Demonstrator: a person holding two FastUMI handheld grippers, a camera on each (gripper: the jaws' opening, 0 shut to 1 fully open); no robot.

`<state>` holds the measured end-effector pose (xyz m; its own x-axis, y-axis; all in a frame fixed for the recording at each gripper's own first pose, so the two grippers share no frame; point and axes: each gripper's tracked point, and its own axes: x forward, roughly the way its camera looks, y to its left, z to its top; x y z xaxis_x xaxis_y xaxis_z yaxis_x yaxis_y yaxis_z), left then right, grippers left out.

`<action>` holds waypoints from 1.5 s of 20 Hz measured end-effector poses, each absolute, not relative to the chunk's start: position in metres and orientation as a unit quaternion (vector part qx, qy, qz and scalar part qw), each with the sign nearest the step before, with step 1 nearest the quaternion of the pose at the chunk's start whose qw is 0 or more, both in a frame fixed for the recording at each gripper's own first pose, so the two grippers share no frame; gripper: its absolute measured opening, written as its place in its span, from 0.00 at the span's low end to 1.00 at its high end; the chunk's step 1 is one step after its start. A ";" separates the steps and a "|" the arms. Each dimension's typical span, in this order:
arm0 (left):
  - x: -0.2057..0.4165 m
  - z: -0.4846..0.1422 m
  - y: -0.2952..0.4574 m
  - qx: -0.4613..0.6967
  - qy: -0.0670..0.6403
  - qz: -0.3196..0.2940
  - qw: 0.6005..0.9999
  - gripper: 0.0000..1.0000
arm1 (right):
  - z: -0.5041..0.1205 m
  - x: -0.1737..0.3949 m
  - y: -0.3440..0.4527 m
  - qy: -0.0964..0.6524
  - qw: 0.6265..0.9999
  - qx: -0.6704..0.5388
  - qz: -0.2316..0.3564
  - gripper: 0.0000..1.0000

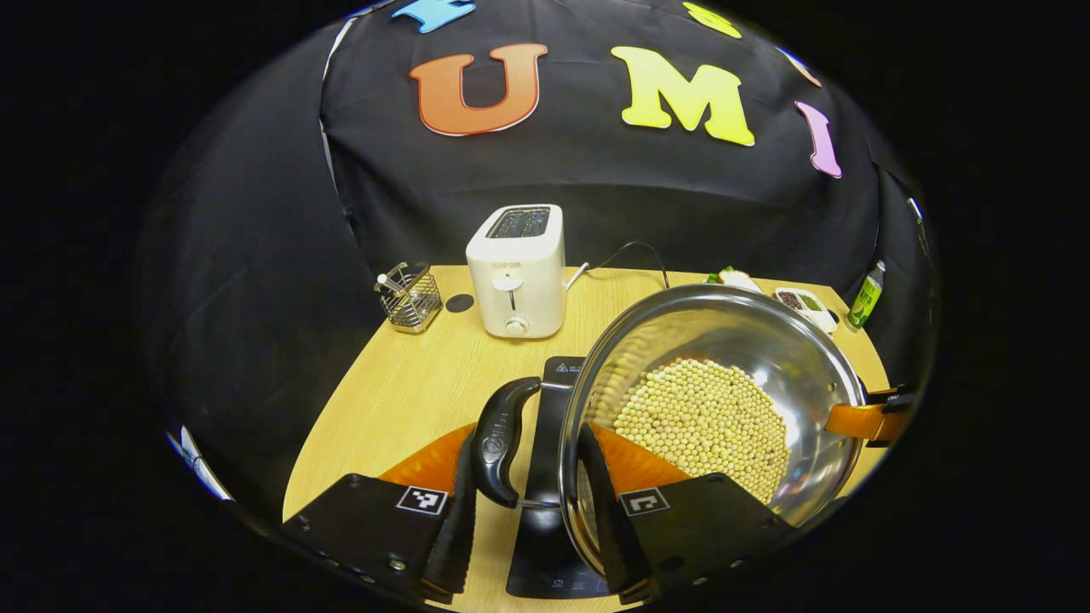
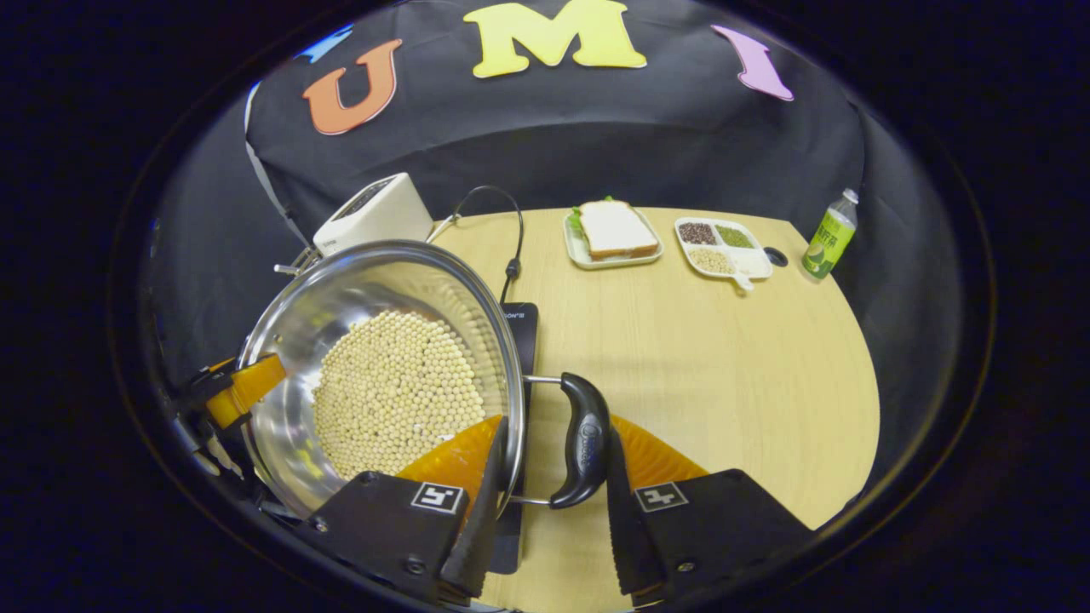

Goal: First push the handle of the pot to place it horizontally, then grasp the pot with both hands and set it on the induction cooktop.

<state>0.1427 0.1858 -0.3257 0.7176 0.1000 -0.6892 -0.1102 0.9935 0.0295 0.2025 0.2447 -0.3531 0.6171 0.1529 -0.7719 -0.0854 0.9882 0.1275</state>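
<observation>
Steel pot [image 1: 715,400] holding pale beans [image 1: 702,421], hovering over black induction cooktop [image 1: 545,545]. Left gripper [image 1: 528,502] pinching handle [image 1: 502,438]; right gripper [image 2: 553,502] pinching opposite handle [image 2: 583,438]. Toaster [image 1: 517,268] sitting at 11 o'clock on wooden table [image 2: 724,383].

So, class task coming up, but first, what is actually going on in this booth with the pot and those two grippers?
A person is holding a shiny steel pot filled with pale round beans, one gripper on each side. The left gripper straddles one black side handle and the pot's rim; the right gripper does the same at the opposite black handle. The pot sits over the flat black induction cooktop on the wooden table. Whether it rests on the cooktop is unclear.
</observation>
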 end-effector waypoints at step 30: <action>0.154 -0.364 0.207 0.039 0.365 0.063 0.928 0.97 | -0.386 0.207 0.249 0.433 0.899 0.049 0.043 0.84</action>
